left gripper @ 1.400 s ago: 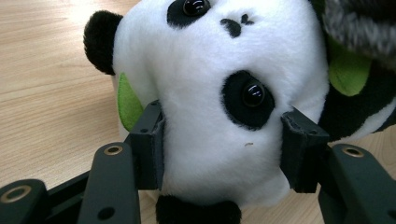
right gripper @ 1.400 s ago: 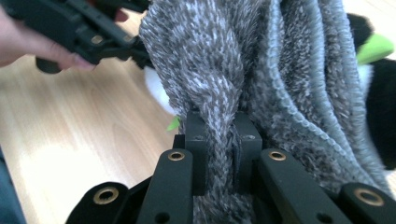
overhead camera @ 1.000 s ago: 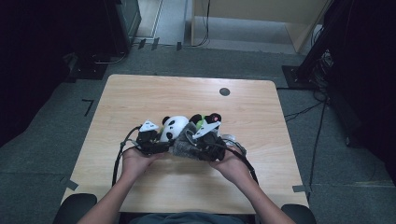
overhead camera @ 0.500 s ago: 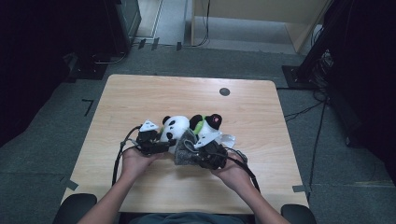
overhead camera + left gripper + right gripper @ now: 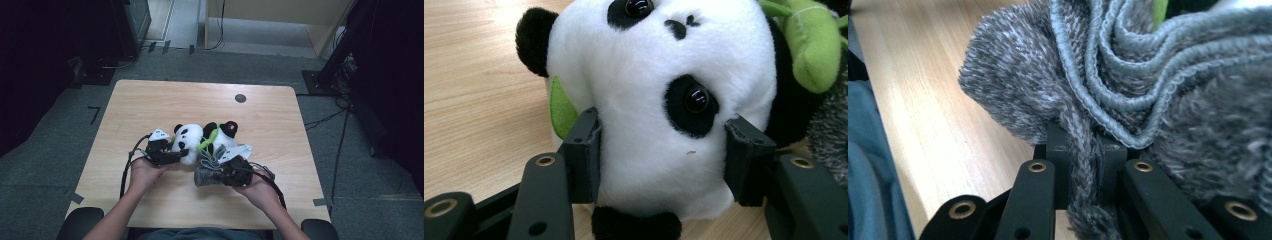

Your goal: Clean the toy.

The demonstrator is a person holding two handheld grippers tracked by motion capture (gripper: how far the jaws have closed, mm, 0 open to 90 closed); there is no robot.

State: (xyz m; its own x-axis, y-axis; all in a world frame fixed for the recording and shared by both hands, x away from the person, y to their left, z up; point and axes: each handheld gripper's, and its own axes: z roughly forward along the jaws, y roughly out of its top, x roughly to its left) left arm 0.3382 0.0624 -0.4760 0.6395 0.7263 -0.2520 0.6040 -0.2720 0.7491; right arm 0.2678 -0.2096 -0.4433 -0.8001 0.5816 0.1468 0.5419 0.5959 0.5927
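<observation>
A black-and-white panda plush lies in the middle of the wooden table, with a green plush bamboo stalk across its body. My left gripper is shut on the panda's head; in the left gripper view both pads press into the white face from either side. My right gripper is shut on a fold of a grey knitted cloth, bunched just in front of the panda. In the right gripper view the knit is pinched between the jaws of my right gripper.
A small dark round cap sits in the tabletop near the far edge. Bare wood stretches to the left and right of the toy. The person's forearms come in over the near edge. Dark furniture and cables surround the table.
The right gripper has drawn back toward the table's near edge, pulling the grey cloth with it away from the panda's body. The left gripper has stayed put on the head.
</observation>
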